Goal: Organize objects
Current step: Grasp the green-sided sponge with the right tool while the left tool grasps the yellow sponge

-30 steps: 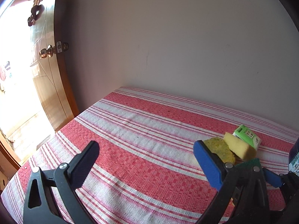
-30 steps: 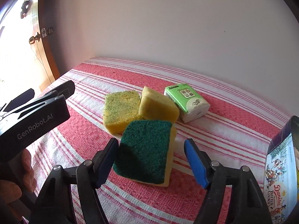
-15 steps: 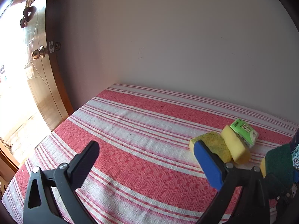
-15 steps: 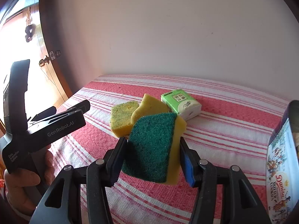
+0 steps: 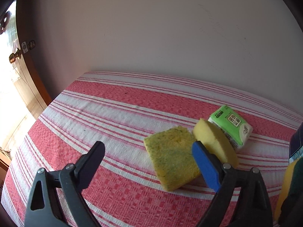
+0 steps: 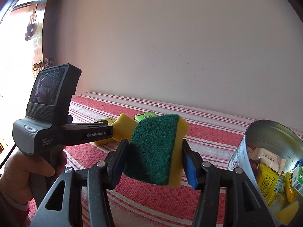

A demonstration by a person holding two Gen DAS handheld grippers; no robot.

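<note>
Jaws of the right gripper [image 6: 154, 162] pinch the green-faced sponge [image 6: 157, 149]; left gripper [image 5: 147, 162] jaws spread, empty.

At the lower centre of the frame, a green-topped yellow scouring sponge [image 6: 158, 150] is clamped between the jaws of the right gripper [image 6: 154, 163] and held above the red-and-white striped cloth [image 6: 208, 132]. At the left, the left gripper [image 6: 56, 113] is held in a hand [image 6: 24, 172]. At the lower right, an open tin [image 6: 269, 138] filled with packets is seen.
</note>
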